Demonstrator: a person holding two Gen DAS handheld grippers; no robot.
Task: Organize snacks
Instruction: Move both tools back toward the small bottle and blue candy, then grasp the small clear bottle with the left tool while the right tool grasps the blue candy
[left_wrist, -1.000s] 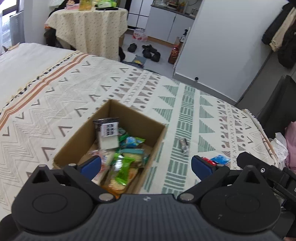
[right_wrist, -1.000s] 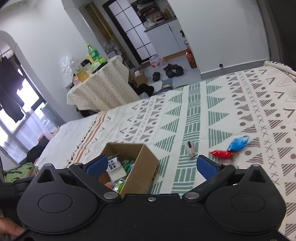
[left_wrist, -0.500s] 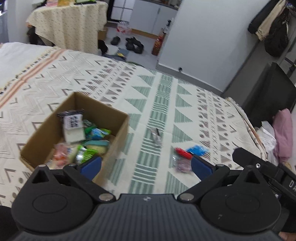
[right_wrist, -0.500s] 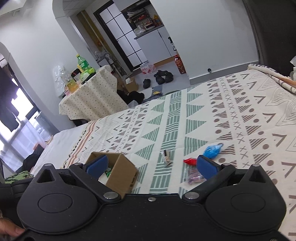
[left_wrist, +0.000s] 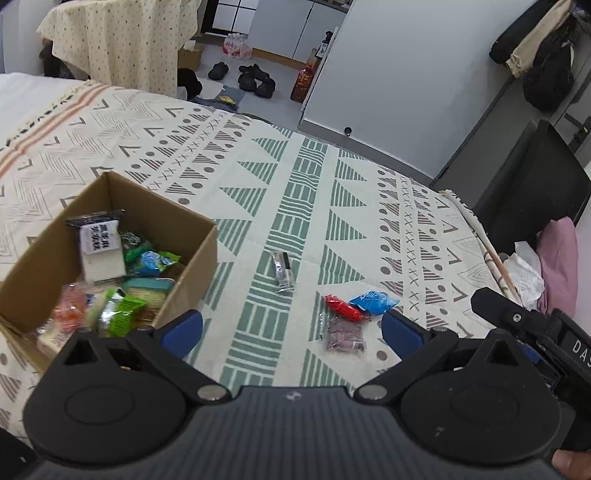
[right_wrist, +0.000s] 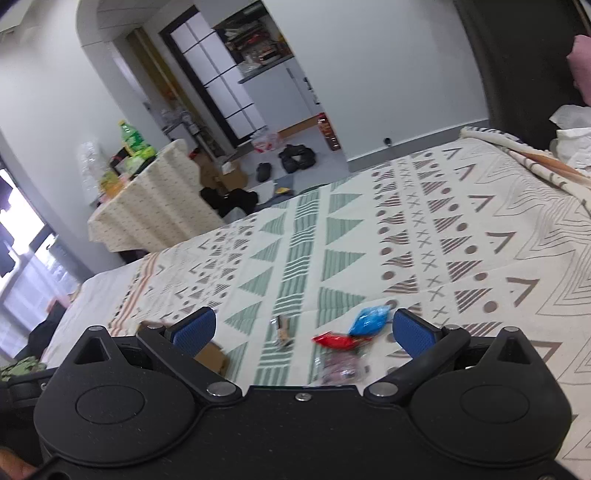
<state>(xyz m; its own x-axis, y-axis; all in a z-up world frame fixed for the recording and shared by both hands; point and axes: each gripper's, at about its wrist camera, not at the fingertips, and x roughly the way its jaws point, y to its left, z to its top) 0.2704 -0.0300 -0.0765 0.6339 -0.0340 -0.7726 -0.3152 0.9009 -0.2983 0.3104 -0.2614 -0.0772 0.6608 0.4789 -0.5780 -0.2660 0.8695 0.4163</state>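
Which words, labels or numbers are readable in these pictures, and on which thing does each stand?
"DAS": white letters, cut off by the picture edge, on the right gripper.
White label on the dark packet in the cardboard box: printed characters, too blurred to read.
Other snack wrappers: no readable print.

My left gripper (left_wrist: 291, 328), jaws spread wide and empty, blue pads (left_wrist: 181, 326) facing inward. My right gripper (right_wrist: 303, 330), likewise spread wide and empty, blue pads (right_wrist: 410, 332) visible. A fingertip (left_wrist: 570, 463) shows at the left view's lower right edge.
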